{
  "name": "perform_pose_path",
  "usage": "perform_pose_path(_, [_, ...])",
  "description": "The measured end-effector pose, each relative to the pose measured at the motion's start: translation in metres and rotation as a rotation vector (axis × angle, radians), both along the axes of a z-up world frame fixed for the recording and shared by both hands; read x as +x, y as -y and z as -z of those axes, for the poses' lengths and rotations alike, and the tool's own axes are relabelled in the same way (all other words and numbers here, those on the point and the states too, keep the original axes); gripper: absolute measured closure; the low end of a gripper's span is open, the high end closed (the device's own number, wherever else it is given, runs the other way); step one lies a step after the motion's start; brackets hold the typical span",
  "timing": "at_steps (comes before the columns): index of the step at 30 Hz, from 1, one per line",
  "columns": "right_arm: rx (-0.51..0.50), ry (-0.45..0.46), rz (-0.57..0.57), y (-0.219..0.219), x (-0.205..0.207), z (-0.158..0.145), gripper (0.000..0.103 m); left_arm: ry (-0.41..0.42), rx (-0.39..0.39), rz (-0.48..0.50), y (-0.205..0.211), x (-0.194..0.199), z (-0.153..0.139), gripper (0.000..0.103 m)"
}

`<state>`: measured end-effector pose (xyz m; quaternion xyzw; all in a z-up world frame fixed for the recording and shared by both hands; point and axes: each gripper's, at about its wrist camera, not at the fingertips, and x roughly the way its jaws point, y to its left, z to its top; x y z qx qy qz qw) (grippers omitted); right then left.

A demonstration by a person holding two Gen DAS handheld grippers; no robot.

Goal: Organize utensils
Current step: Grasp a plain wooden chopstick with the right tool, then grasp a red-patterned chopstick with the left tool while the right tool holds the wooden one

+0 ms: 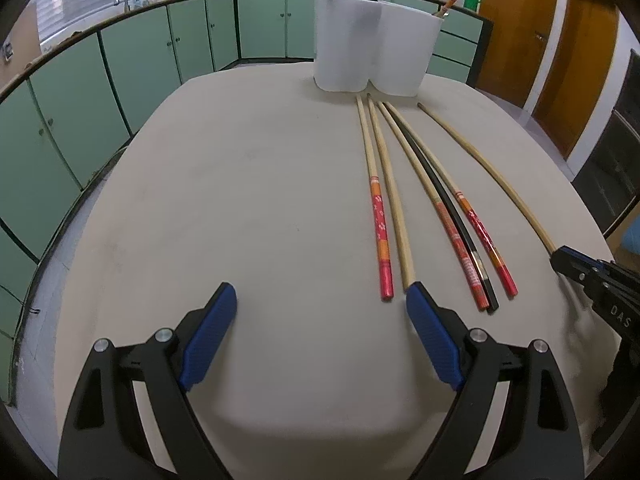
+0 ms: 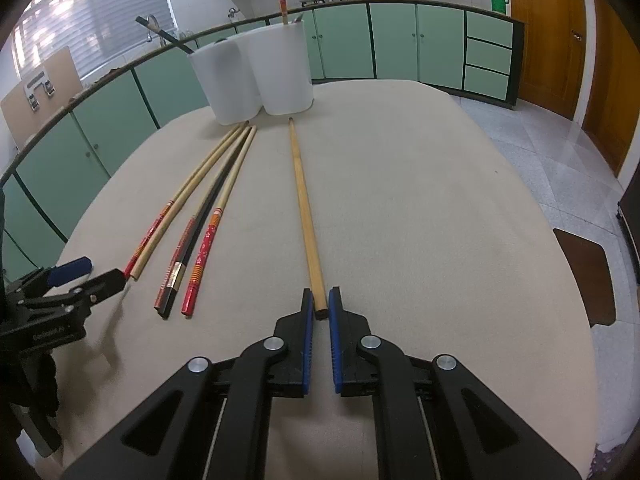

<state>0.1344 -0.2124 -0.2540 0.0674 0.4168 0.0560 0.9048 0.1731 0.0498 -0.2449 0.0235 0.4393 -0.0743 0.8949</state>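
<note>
Several chopsticks lie on the beige table (image 1: 240, 200): red-patterned ones (image 1: 378, 220), a plain wooden one (image 1: 394, 208), a black one (image 1: 452, 216) and a separate plain bamboo one (image 2: 305, 212). A white two-compartment holder (image 1: 372, 42) stands at the far edge with a black stick and a red-patterned stick in it. My left gripper (image 1: 320, 300) is open and empty, just left of the chopstick ends. My right gripper (image 2: 321, 304) is closed around the near end of the bamboo chopstick, which still lies on the table.
Green kitchen cabinets (image 1: 132, 64) run along the back and left, with a sink tap and pots on the counter. Wooden doors (image 2: 548, 32) stand at the right. A brown stool (image 2: 588, 276) sits beside the table's right edge.
</note>
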Motion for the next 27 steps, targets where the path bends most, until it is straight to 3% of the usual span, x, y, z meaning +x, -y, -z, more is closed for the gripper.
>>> perform_pose_path(7, [0.001, 0.000, -0.001, 0.001, -0.001, 0.000, 0.094, -0.011, 0.042, -0.025, 0.000, 0.010, 0.006, 0.017])
perform_pose_path(10, [0.004, 0.000, -0.003, 0.001, -0.001, 0.000, 0.093, -0.006, 0.034, -0.018, -0.001, 0.009, 0.006, 0.022])
perform_pose_path(13, [-0.002, 0.000, -0.009, -0.001, 0.000, 0.000, 0.090, 0.007, 0.026, -0.012, 0.001, 0.006, 0.004, 0.038])
perform_pose_path(17, [-0.021, 0.001, -0.024, -0.005, 0.001, 0.000, 0.085, 0.020, 0.017, 0.035, 0.009, 0.002, 0.002, 0.068])
perform_pose_path(22, [-0.018, -0.001, -0.026, -0.005, 0.002, 0.000, 0.086, 0.024, -0.001, 0.084, 0.018, -0.001, 0.002, 0.098])
perform_pose_path(24, [-0.032, 0.001, -0.022, -0.006, 0.002, -0.001, 0.095, 0.023, -0.014, 0.096, 0.020, -0.002, 0.002, 0.098])
perform_pose_path(27, [-0.026, 0.001, -0.024, -0.006, 0.003, -0.001, 0.095, 0.022, -0.021, 0.099, 0.022, -0.003, 0.001, 0.098])
